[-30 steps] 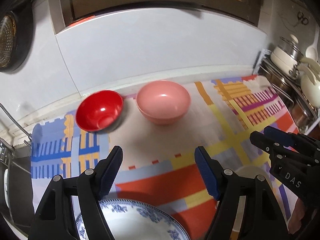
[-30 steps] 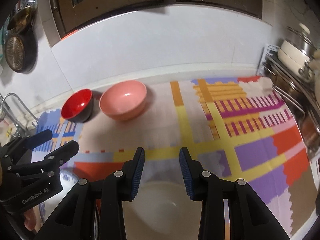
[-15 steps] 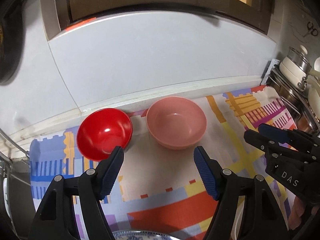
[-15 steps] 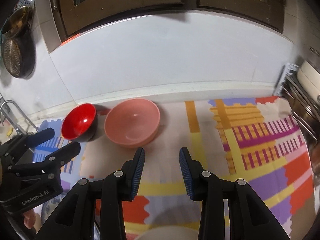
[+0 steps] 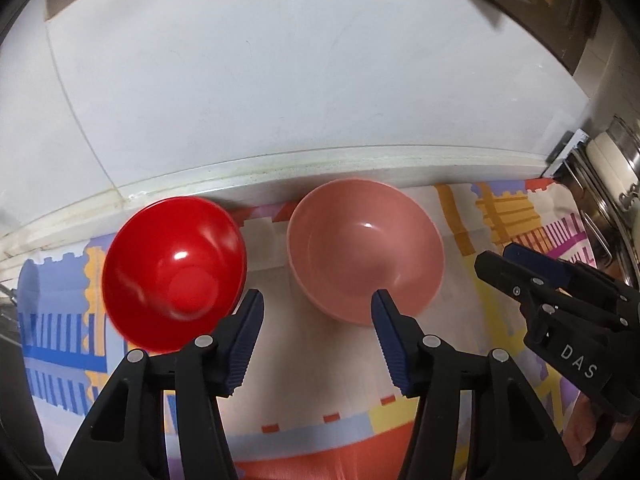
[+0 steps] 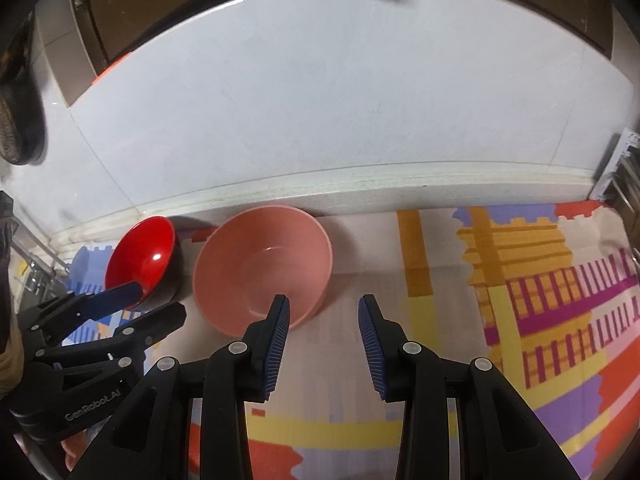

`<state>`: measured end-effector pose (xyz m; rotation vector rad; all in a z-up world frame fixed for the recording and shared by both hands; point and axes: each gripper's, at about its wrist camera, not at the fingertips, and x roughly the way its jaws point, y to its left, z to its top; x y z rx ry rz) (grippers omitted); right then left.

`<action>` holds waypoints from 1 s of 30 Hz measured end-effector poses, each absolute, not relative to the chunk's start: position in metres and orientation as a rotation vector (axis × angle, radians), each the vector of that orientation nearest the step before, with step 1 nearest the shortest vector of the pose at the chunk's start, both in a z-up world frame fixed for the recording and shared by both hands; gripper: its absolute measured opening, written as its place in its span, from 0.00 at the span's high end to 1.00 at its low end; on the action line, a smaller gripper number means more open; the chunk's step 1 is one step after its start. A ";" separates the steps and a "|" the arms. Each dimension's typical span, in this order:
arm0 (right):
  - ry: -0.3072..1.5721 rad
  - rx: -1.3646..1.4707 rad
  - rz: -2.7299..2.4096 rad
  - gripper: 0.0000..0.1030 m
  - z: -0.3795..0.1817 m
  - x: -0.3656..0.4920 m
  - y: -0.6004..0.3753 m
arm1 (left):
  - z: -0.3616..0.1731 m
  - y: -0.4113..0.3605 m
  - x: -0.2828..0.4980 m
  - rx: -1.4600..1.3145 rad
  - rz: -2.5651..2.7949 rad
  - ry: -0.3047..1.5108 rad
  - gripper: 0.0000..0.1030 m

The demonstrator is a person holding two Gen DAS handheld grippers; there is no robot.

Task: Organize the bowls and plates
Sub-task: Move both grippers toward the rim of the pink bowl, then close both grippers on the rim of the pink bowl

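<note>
A red bowl and a larger pink bowl stand side by side on the patterned mat near the back wall. My left gripper is open and empty, just in front of the gap between the two bowls. My right gripper is open and empty, with its left finger over the pink bowl's near right rim. The red bowl sits left of it. The left gripper shows in the right wrist view by the red bowl. The right gripper shows in the left wrist view, right of the pink bowl.
A colourful patterned mat covers the counter. A white tiled wall rises right behind the bowls. Pots on a metal rack stand at the right edge. A sink edge lies at the far left.
Both grippers have moved forward toward the two bowls. The blue-patterned plate and the pale dish seen below the grippers earlier have dropped out of view.
</note>
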<state>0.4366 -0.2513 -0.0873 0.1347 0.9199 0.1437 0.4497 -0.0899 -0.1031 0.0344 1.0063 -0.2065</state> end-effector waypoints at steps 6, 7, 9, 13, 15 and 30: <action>0.933 0.152 0.165 0.65 -0.099 0.454 -0.252 | -0.117 -0.096 0.471 0.034 -0.205 1.034 0.51; 0.935 0.152 0.169 0.65 -0.100 0.456 -0.251 | -0.120 -0.096 0.474 0.029 -0.202 1.041 0.52; 0.942 0.150 0.177 0.65 -0.103 0.460 -0.249 | -0.124 -0.095 0.479 0.017 -0.201 1.050 0.54; 0.956 0.144 0.188 0.67 -0.110 0.466 -0.246 | -0.132 -0.094 0.488 0.016 -0.195 1.074 0.61; 0.963 0.140 0.191 0.70 -0.113 0.469 -0.245 | -0.135 -0.092 0.491 0.013 -0.190 1.079 0.62; 0.999 0.111 0.176 0.87 -0.131 0.484 -0.245 | -0.147 -0.098 0.514 0.084 -0.160 1.083 0.86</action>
